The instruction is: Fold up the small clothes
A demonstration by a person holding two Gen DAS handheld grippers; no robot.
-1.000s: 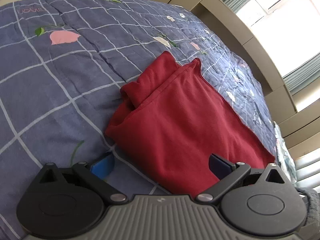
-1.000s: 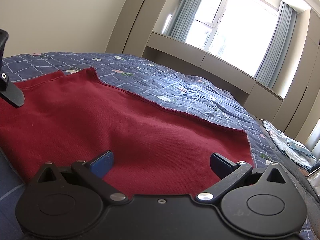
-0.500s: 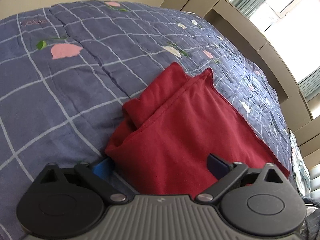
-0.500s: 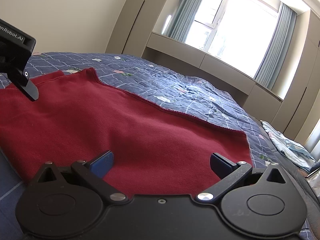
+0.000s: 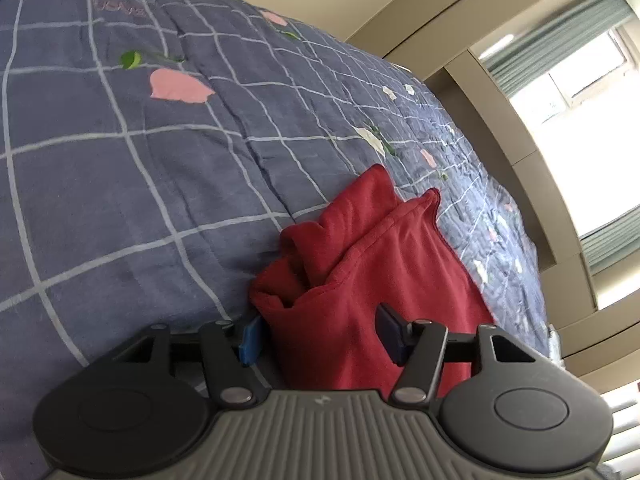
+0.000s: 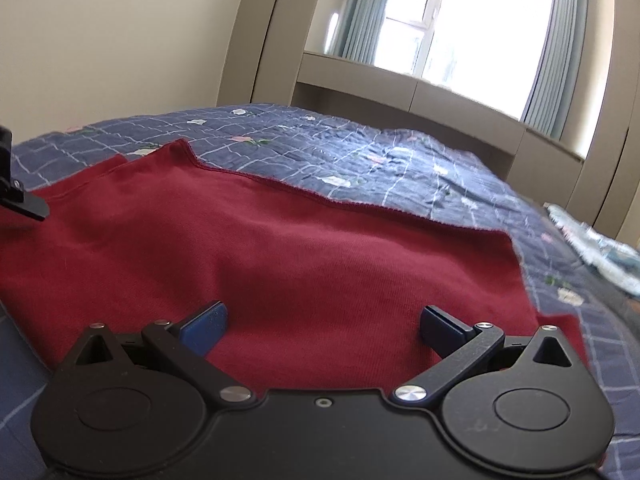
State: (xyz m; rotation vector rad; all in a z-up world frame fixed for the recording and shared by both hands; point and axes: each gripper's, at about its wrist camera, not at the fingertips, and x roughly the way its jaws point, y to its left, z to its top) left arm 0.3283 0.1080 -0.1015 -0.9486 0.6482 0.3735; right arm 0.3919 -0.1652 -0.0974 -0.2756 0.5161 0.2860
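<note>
Red cloth fills the near ground in both our wrist views: a red garment [image 6: 280, 264] lies spread on a bed with a blue checked quilt [image 5: 120, 184], which carries pink and white flower prints. In our left wrist view the left hand-held gripper [image 5: 320, 334] sits low at the garment's near left corner, where the fabric bunches into raised folds. Its jaws stand apart with the corner between them; the left blue pad is just beside the cloth edge, the right pad over the fabric, and we cannot tell whether either presses it. In our right wrist view the right hand-held gripper [image 6: 324, 326] hovers at the garment's near edge, jaws wide open, the flat red cloth stretching away between and beyond them. A black part of the left gripper shows at the far left edge there. A window with pale curtains [image 6: 360, 12] stands beyond the bed, and a light blue patterned cloth [image 6: 596, 256] lies at the far right.
</note>
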